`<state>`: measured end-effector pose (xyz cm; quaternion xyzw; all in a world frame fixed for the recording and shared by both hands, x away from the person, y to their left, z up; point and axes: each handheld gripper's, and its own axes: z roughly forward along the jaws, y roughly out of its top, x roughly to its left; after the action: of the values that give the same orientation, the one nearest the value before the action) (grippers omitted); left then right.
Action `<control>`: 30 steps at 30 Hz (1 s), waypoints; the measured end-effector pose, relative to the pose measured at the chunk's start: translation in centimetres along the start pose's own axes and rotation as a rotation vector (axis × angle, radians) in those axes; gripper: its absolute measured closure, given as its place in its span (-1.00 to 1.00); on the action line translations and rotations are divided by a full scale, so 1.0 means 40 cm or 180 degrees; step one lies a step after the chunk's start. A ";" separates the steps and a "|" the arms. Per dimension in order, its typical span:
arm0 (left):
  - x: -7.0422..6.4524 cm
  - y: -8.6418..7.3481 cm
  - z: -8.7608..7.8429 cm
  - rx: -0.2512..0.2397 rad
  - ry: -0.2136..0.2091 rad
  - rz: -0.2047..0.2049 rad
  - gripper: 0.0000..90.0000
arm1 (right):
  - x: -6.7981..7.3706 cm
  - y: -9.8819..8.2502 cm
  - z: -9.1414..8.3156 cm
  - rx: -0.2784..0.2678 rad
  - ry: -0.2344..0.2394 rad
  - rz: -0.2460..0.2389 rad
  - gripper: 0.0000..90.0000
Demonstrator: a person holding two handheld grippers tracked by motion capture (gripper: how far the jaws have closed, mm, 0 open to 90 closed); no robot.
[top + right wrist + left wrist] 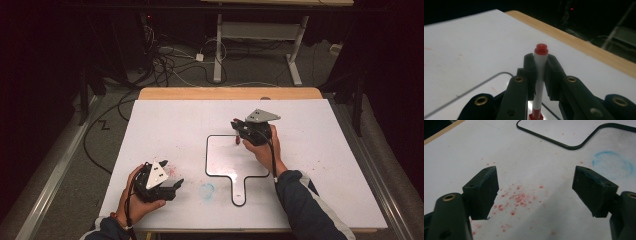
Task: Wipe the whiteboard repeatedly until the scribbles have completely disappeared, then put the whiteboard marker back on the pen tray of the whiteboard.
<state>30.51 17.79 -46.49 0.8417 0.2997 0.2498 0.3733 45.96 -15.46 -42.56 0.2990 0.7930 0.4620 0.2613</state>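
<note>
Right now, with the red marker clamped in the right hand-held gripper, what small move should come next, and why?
Probably lower the right hand-held gripper a little, so the white-barrelled, red-ended marker meets the small black-rimmed paddle-shaped whiteboard. The jaws are shut on the marker, held upright over the board's upper right corner, and that corner looks unmarked. The left hand-held gripper is open beside red specks.

Lab-like recording room: dark curtains (pixel 30 75), floor cables (pixel 165 60), white-covered table (pixel 165 130).

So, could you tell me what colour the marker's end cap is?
Red end cap, clearest in the right gripper view.
</note>
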 end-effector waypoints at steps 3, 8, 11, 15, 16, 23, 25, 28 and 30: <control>0.001 0.001 -0.001 -0.0030 0.0000 -0.0029 -0.54 | -0.018 -0.009 -0.014 0.0038 -0.0188 -0.0017 0.81; -0.003 0.002 0.002 -0.0009 0.0011 0.0049 -0.54 | 0.012 -0.011 -0.004 -0.0092 -0.0093 -0.0066 0.81; -0.003 0.001 0.004 0.0016 -0.0009 0.0013 -0.54 | 0.066 -0.002 0.014 -0.0170 0.0098 -0.0163 0.81; -0.002 -0.001 0.005 0.0022 -0.0023 0.0002 -0.54 | 0.102 0.005 0.023 -0.0212 0.0287 -0.0237 0.81; -0.002 -0.001 0.005 0.0018 -0.0026 0.0003 -0.55 | 0.101 0.006 0.021 -0.0200 0.0286 -0.0247 0.81; 0.003 0.000 0.009 0.0014 -0.0007 0.0046 -0.54 | 0.050 0.010 -0.039 -0.0315 0.0227 0.0057 0.81; 0.000 0.001 0.010 0.0040 -0.0003 0.0057 -0.55 | 0.037 0.015 -0.067 -0.0337 0.0202 0.0094 0.81; -0.004 0.001 0.010 0.0070 0.0023 0.0063 -0.58 | 0.018 0.020 -0.127 -0.0315 0.0183 0.0146 0.81; -0.005 0.001 0.009 0.0054 0.0021 0.0041 -0.58 | 0.008 0.019 -0.177 -0.0260 0.0167 0.0150 0.80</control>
<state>30.62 17.47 -46.69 0.8459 0.2977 0.2524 0.3635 41.03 -19.02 -38.82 0.2945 0.7728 0.5077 0.2414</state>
